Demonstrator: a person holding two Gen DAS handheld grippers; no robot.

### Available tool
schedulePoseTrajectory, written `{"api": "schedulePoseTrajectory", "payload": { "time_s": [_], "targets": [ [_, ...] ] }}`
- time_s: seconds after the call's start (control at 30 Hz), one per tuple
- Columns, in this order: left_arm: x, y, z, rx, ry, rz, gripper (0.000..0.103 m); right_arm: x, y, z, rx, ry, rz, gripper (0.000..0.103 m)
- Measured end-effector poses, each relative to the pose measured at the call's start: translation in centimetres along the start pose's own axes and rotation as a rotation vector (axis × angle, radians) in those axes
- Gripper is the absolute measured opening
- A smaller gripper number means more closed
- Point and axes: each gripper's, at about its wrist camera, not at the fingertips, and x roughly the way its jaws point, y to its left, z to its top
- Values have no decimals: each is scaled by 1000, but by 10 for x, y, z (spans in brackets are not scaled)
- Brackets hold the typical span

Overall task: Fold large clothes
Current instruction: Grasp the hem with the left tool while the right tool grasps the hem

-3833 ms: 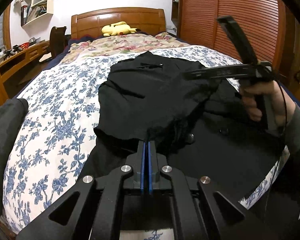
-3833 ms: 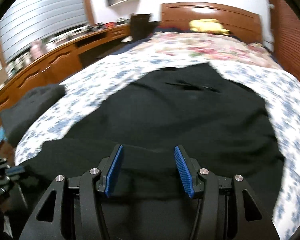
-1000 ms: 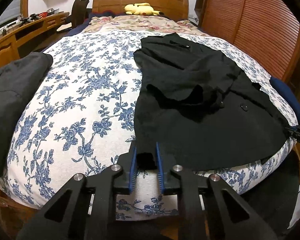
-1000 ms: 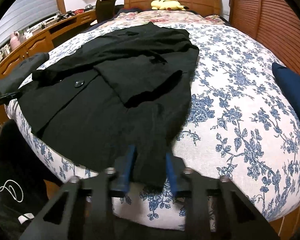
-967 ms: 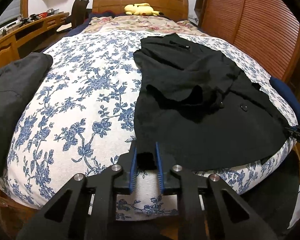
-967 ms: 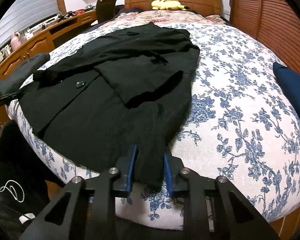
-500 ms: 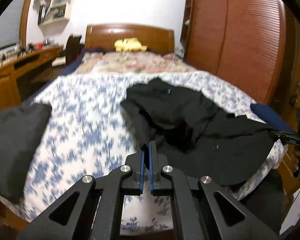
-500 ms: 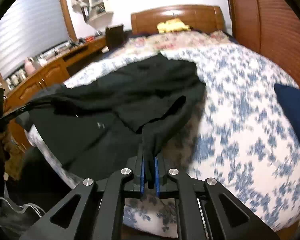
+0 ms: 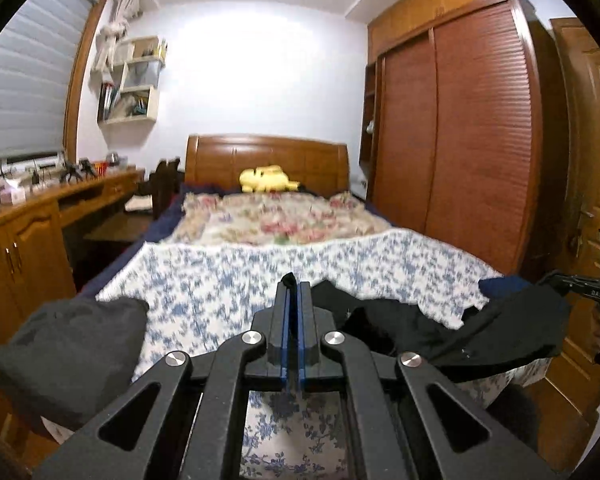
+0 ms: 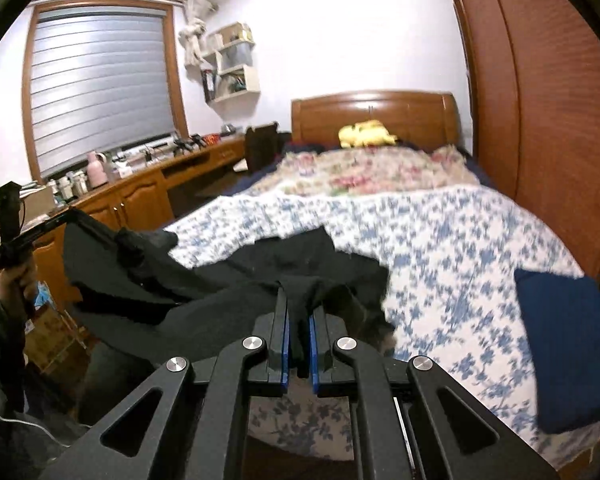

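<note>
Across the foot of the bed (image 9: 236, 280), the black coat (image 10: 228, 304) hangs stretched between both tools, its far part resting on the flowered cover. To fold it well, I judge both hems should travel level and together toward the collar, kept taut. The right gripper (image 10: 299, 312) pinches a thick bunch of hem; the left gripper (image 9: 293, 300) is pressed nearly flat on a thin corner.

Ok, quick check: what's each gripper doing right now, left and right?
Left gripper: closed, pinching an edge of the black coat.
Right gripper: closed on the coat's other bottom corner.
</note>
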Motion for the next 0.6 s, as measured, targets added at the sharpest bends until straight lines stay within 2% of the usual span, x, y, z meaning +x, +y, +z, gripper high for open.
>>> {"api": "schedulePoseTrajectory", "payload": {
  "time_s": [0.13,0.27,0.43,0.6],
  "targets": [
    [-15,0,15,-16,-29,3,3,-33,13,3,-15,-53,6,7],
    [4,1,11,0,-5,27,3,-25,12,-11,-31,-39,-18,7],
    [81,12,-1,-14,94,50,3,41,-1,-17,-35,68,-64,7],
    [140,18,-20,-12,143,109,3,121,-22,-23,-50,159,-126,7]
  ]
}}
